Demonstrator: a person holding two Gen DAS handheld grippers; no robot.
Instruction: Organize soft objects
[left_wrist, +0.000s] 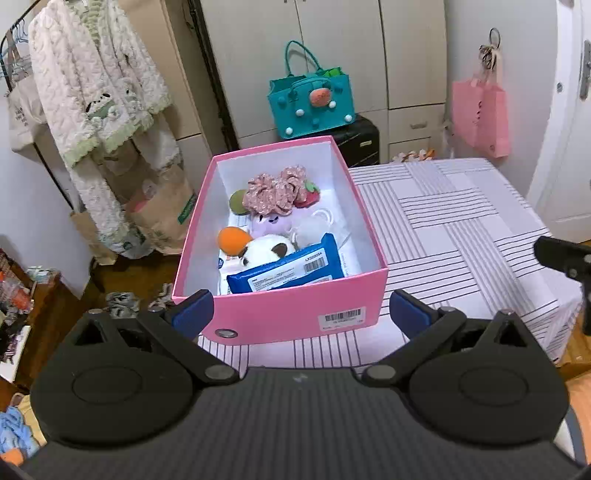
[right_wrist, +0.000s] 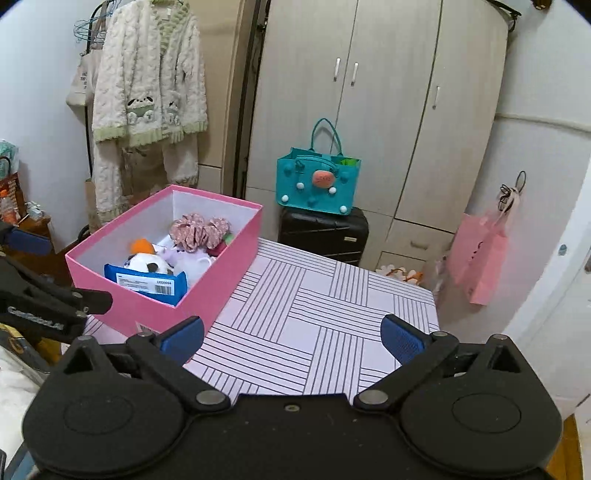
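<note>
The pink box (left_wrist: 280, 310) lies dead ahead of the left tongs (left_wrist: 301, 312), long axis running away; right tongs (right_wrist: 291, 341) face bare worktop (right_wrist: 314, 306). Both gape empty.

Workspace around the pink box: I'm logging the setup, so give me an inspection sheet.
Surface: striped cloth-covered table, bare beside the box.
Job's things: open pink cardboard box holding a pink fabric scrunchie, a white-and-brown plush toy and a blue wipes packet.
Clutter: nothing seen on the table.
Grippers: left claw and right claw open, empty.
Cables: nothing seen.
Surroundings: teal felt handbag on black suitcase, beige wardrobe.
</note>
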